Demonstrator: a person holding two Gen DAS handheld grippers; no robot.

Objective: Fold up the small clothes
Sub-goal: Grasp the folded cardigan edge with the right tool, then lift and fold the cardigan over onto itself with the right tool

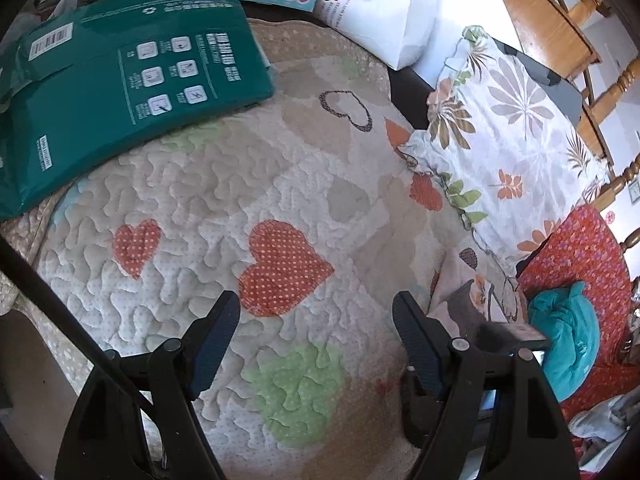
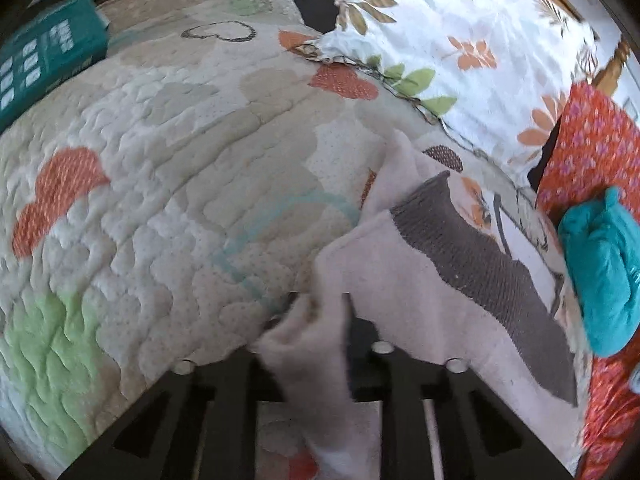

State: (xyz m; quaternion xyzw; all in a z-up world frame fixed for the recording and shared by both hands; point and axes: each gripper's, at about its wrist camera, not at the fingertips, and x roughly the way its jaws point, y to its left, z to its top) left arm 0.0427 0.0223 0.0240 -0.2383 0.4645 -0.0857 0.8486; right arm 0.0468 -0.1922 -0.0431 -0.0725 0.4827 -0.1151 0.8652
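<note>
My left gripper (image 1: pixel 316 312) hangs over the quilted bedspread (image 1: pixel 224 208), its two dark fingers (image 1: pixel 212 344) spread wide with nothing between them, only the orange polka-dot heart (image 1: pixel 280 268) and a green patch of the quilt showing in the gap. I cannot tell whether the tips touch the fabric.

My right gripper (image 2: pixel 320 312) is pinched close on a fold of the pale pink garment (image 2: pixel 400 280), the small piece of clothing I am working on. The cloth bunches between the jaws and drapes down over the black frame toward the camera, hiding most of the fingertips. The rest of the garment trails away to the right across the quilt, with its grey knitted band (image 2: pixel 472 256) running diagonally along one edge. In the left wrist view the same garment (image 1: pixel 472 300) shows just to the right of my left gripper.

Beyond it, a teal cloth (image 2: pixel 608 268) lies crumpled on a red patterned fabric (image 2: pixel 600 132). A floral pillow (image 2: pixel 460 40) rests along the far side of the bed, and a green package (image 1: pixel 132 84) lies flat at the far left of the quilt.
</note>
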